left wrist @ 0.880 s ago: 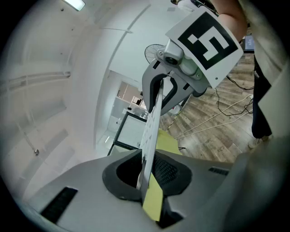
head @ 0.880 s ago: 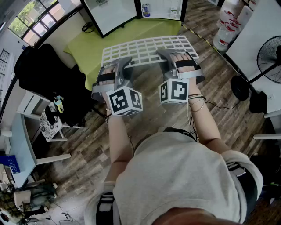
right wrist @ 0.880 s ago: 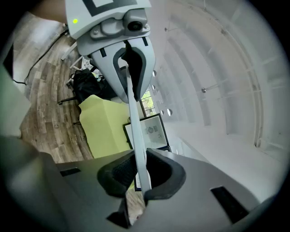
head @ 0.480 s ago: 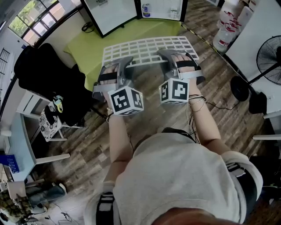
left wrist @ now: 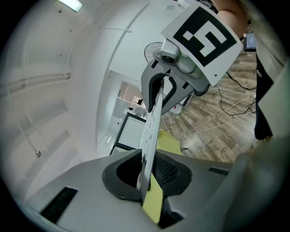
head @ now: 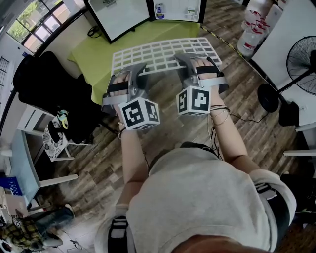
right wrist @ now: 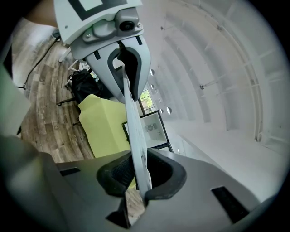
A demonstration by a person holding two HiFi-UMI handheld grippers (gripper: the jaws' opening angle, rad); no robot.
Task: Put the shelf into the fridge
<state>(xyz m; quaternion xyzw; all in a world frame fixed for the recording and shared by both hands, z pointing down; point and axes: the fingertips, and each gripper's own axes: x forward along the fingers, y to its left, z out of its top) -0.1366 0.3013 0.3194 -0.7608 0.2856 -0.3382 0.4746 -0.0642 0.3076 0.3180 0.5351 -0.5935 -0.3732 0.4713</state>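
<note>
- The person held a hand-held gripper in each hand and carried the white grid shelf (head: pixel 163 52) between them, flat and roughly level, above the wooden floor (head: pixel 247 104).
- The left hand-held gripper (head: pixel 137 69) was clamped on the near edge of the shelf towards its left end. In the left gripper view its two dark pads pressed on either side of the thin panel, which was seen edge-on.
- The right hand-held gripper (head: pixel 186 59) was clamped on the same near edge further to the right. In the right gripper view the panel ran between its pads, which were closed onto it.
- Each gripper view showed the other hand-held gripper gripping the shelf further along that edge.
- The far part of the shelf hung over the near edge of the bench (head: pixel 94 54), which was covered with a yellow-green cloth.
- Beyond the bench stood the fridge (head: pixel 175 10), black-framed and white inside. The shelf was well apart from it and not inside.
- A black fan (head: pixel 302 62) stood at the right, and a dark chair (head: pixel 49 94) at the left of the bench.
</note>
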